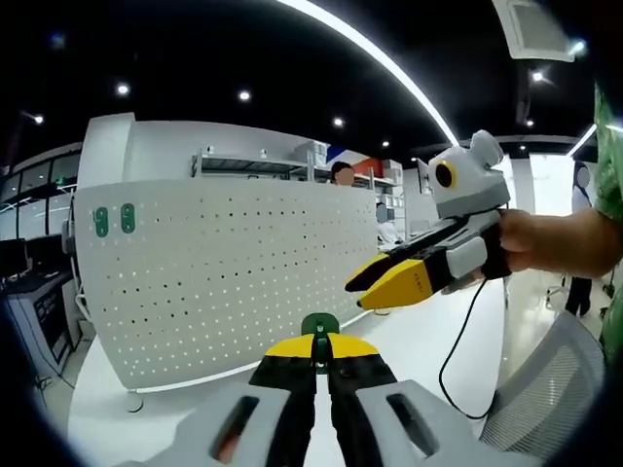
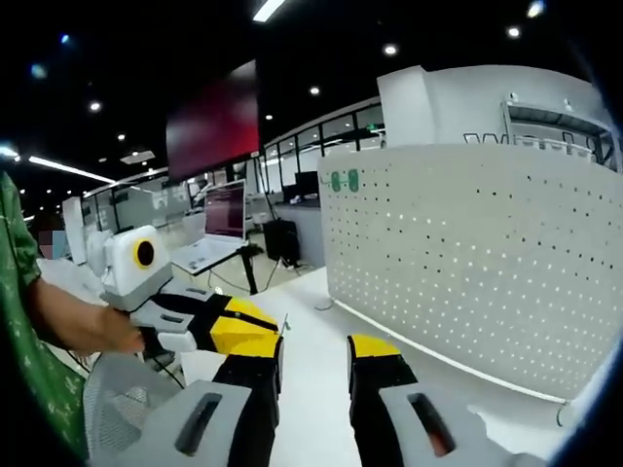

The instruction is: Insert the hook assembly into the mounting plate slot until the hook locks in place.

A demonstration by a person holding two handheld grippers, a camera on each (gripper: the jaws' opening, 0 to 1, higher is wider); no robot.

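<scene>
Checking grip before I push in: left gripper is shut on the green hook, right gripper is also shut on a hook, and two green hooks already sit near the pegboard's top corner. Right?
Not quite. The right gripper is open and holds nothing: the right gripper view shows a clear gap between its fingers. The rest stands: the left gripper is shut on the green hook, and two green hooks sit near the top corner of the pegboard.

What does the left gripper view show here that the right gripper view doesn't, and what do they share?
Left gripper view: the left gripper shut on a green hook, and the right gripper coming in from the right with its jaws nearly together, cable hanging below.

Right gripper view: the right gripper open and holding nothing, a red screen and desks behind.

Both: the white pegboard standing on the white table, with two green hooks already at its top corner.
</scene>
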